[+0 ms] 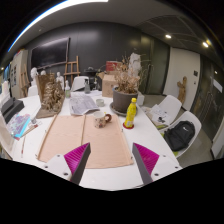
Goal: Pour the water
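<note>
- Dim room around me, dark wall behind, a white table (112, 178) running out ahead with white chairs (168, 108) along its sides
- Starting at my own fingers (74, 158): they stand wide apart, released, magenta pads facing each other, nothing between them but bare tabletop; my gripper (111, 161) hangs above the near edge of the table
- Just beyond the fingertips, at 12 o'clock, lie two tan placemats (86, 138) side by side
- At the far end of the mats, about 12 o'clock, sits a small cup-like thing (104, 120); too small for me to tell whether it is the vessel to fill
- Past it at 1 o'clock stands the yellow bottle (130, 113), upright, beside the mats; I take this to be what holds the water
- Behind the bottle is a dark pot with dried branches (124, 92), and at 11 o'clock another dried arrangement (51, 96)
- On a chair at 2 o'clock rests a black bag (180, 135)
- As I judge it, the step is the reach: go forward over the mats, swing to 1 o'clock, keep the fingers this wide, and take the bottle low on its body, square between both pads, so it will not twist when tipped
- Mind the branches behind it and the small thing beside my path
</note>
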{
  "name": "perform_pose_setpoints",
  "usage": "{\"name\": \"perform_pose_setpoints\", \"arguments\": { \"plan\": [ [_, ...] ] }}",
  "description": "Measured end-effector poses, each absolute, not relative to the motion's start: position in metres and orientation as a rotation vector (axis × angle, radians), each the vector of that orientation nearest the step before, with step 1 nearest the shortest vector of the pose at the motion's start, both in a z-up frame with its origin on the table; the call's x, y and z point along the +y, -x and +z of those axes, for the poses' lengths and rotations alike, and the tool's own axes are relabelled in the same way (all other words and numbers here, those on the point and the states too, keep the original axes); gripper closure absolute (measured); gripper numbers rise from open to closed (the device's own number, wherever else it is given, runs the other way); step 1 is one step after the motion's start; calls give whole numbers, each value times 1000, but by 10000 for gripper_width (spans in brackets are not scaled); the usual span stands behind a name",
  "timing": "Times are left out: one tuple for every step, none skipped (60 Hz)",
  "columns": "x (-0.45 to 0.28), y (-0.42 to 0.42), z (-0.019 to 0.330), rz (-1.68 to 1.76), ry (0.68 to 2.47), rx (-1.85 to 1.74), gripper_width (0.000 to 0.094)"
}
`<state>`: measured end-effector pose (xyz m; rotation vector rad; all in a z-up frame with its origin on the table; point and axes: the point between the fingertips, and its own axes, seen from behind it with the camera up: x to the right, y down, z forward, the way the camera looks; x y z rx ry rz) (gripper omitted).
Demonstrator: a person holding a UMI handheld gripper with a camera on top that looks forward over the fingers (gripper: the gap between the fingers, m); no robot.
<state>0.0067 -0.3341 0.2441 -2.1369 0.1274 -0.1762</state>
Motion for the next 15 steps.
{"name": "perform_pose_setpoints", "arguments": {
  "plan": [
    [-334, -7, 245, -182, 2134, 127, 76],
    [-335, -9, 246, -195, 2130, 126, 75],
    [-337, -11, 247, -208, 2128, 124, 76],
    [-338, -13, 247, -218, 2129, 122, 76],
    [-340, -14, 247, -226, 2131, 120, 77],
    [-341, -15, 247, -231, 2134, 118, 76],
    [-342, -15, 247, -235, 2136, 118, 75],
    [-341, -16, 245, -239, 2135, 118, 76],
    [-343, -16, 246, -244, 2135, 119, 76],
    [-344, -17, 246, -249, 2135, 121, 78],
    [-345, -17, 247, -251, 2134, 123, 78],
    [-346, -17, 247, -252, 2134, 124, 77],
    [-347, -17, 247, -252, 2134, 126, 75],
    [-348, -17, 247, -250, 2135, 127, 77],
    [-348, -16, 246, -248, 2136, 128, 77]
  ]
}}
